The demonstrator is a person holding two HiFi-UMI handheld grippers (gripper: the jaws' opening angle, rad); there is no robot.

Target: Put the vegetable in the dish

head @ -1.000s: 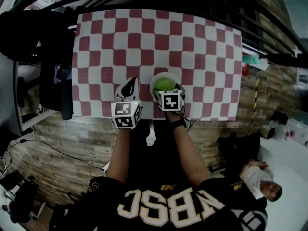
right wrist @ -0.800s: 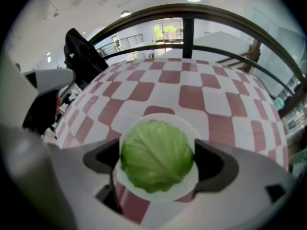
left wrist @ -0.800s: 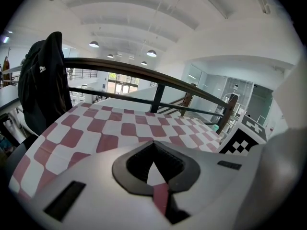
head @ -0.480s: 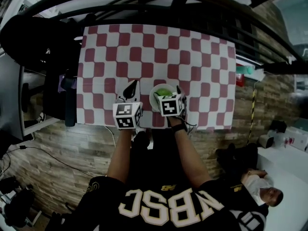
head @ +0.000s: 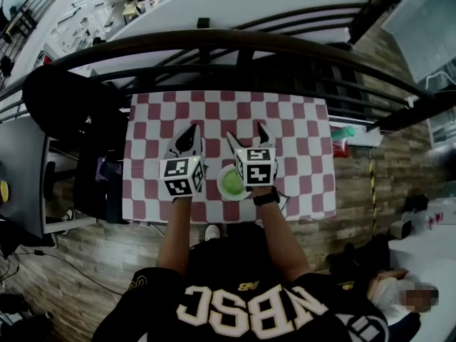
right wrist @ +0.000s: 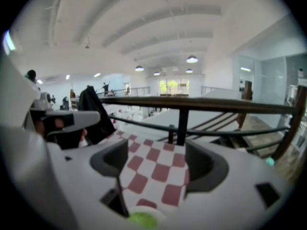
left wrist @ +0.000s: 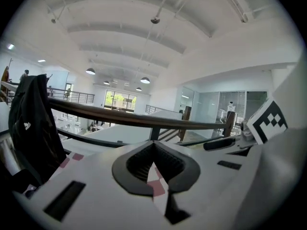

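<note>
The green vegetable [head: 232,182] lies in the white dish [head: 221,174] on a table with a red-and-white checked cloth [head: 299,134]. It sits behind and below the jaw tips of the right gripper [head: 248,137], beside that gripper's marker cube. In the right gripper view, the vegetable [right wrist: 142,220] and the dish rim [right wrist: 158,213] show at the bottom edge, back of the jaws and not between them. The right gripper [right wrist: 158,162] has its jaws standing wide apart and closing, with only checked cloth between them. It holds nothing. The left gripper [head: 189,137] is raised just to the left of the dish, its jaws pointing away from the person. In the left gripper view, the left gripper [left wrist: 153,145] has its jaws met at the tips and nothing gripped. A dark railing [head: 235,45] runs beyond the jaw tips of both grippers, past the table's far edge.
</note>
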